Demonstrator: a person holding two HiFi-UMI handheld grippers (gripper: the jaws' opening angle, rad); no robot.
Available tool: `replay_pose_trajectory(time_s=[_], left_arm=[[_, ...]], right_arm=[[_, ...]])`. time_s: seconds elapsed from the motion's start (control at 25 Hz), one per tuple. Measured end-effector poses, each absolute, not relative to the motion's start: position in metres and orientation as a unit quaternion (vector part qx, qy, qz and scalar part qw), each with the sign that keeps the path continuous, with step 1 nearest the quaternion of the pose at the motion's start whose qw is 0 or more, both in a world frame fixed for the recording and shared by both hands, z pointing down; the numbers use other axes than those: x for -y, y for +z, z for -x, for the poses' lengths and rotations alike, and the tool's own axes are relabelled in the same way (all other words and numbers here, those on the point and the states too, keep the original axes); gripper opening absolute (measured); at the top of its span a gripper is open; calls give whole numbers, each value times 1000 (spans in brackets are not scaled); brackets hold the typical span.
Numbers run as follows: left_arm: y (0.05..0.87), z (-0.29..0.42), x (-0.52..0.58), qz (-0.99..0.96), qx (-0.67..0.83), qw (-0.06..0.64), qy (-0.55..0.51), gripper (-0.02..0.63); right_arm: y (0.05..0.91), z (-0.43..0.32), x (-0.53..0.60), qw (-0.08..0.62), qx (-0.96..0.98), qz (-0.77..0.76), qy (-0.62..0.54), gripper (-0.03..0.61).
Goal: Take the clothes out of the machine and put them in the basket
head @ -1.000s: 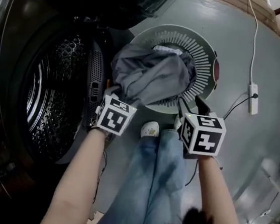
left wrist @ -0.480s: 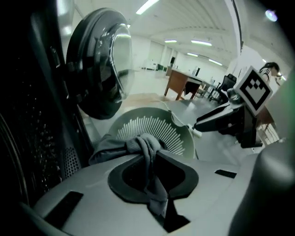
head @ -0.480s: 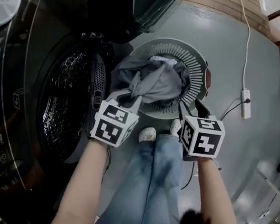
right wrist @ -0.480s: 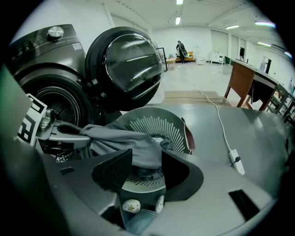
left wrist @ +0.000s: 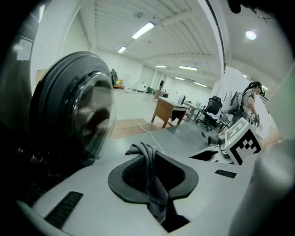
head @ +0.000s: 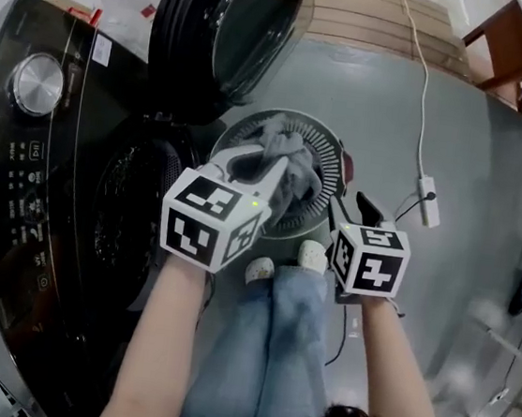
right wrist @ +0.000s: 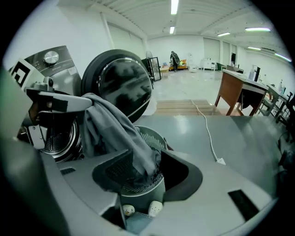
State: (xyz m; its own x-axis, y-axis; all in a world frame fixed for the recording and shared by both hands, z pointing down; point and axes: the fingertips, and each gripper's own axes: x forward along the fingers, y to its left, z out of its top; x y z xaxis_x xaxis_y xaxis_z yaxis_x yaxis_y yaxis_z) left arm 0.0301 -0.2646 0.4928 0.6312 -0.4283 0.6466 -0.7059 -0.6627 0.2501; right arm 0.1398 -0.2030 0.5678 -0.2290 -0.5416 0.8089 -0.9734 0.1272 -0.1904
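Note:
A grey garment hangs as a twisted strand from my left gripper, which is shut on its top end above the round slatted basket. The garment's lower end lies inside the basket. In the left gripper view the bunched cloth is pinched between the pads of that gripper. My right gripper stands open to the right of the basket, apart from the cloth. In the right gripper view the garment drops into the basket beyond the open right gripper.
The black washing machine's drum gapes at the left, its round door swung open behind the basket. A white cable with a power strip crosses the grey floor. The person's jeans and shoes are just below the basket. A wooden desk stands farther off.
My left gripper has risen well above the basket and pulled the spread garment up into a narrow strand. The right gripper has also lifted a little. The view has drawn back from the floor.

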Motion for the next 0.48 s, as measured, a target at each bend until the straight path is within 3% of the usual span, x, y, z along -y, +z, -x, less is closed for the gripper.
replay_pose_trajectory(time_s=[0.24,0.44,0.48], left_arm=[[469,-48,266,-873,325,242,270,44],[496,-35,258,-846,354,264,298,46],[509,-27,258,-829,372,271,318,76]], right_arm=[[552,-159,204,287,688,-557,366,187],[558,-158,198,293,688,-553,368,181],[560,-157,197,295,688,-551,367,179]])
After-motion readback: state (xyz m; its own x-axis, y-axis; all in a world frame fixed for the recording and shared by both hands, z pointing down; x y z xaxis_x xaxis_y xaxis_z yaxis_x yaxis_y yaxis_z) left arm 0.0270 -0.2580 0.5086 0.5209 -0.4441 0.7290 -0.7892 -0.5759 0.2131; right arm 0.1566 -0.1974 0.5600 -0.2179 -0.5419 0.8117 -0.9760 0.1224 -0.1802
